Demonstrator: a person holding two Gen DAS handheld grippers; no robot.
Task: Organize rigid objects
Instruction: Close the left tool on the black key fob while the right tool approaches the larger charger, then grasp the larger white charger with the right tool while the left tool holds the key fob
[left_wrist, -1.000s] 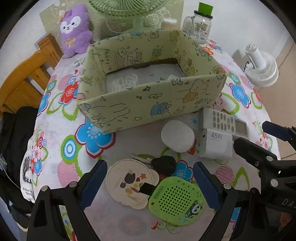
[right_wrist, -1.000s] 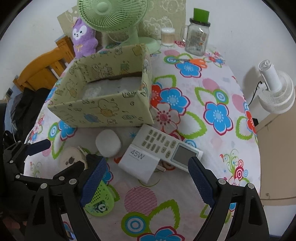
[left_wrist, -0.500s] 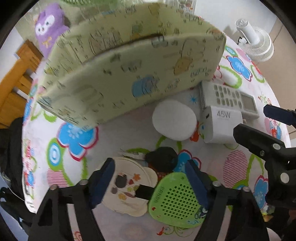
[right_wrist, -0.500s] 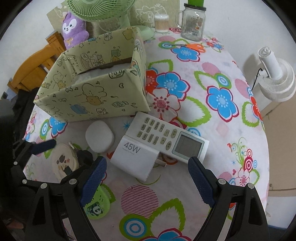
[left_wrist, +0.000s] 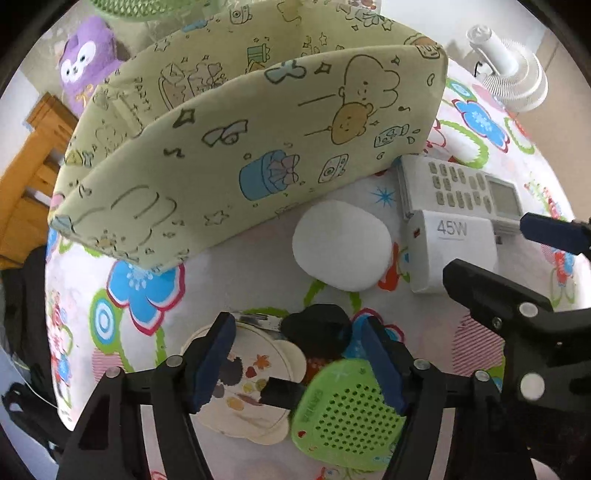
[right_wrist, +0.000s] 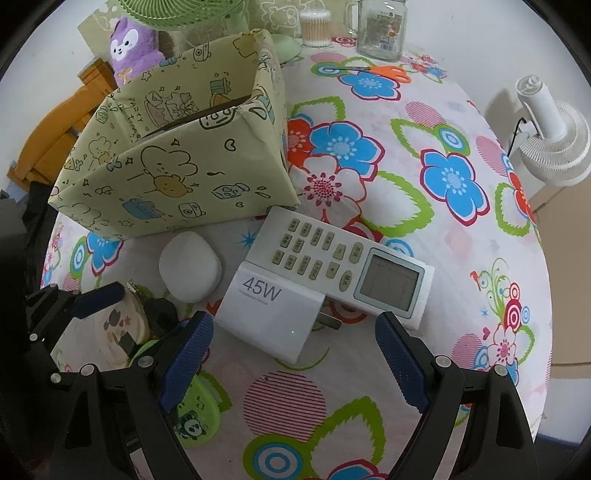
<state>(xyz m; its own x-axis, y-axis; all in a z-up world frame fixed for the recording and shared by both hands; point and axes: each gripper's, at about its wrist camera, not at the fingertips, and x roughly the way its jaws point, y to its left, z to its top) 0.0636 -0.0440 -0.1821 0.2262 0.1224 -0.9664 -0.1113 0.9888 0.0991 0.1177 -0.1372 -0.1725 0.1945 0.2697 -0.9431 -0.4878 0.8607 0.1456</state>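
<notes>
Here, left gripper (left_wrist: 295, 363) pointing steeply down, fingers closing around black object (left_wrist: 317, 328), right gripper (right_wrist: 293, 354) fingers spread over charger (right_wrist: 271, 314).

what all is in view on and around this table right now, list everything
storage box: 1, pale green, table's left
remote: 1, white, beside box
45W charger: 1, white, against remote
oval case: 1, white, left of charger
round tag: 1, cream, between left fingers
perforated disc: 1, green, beside tag
black piece: 1, above disc
plush: 1, purple, behind box
jar: 1, clear, far edge
fan: 1, white, beyond table
left claw: closing
right claw: open
</notes>
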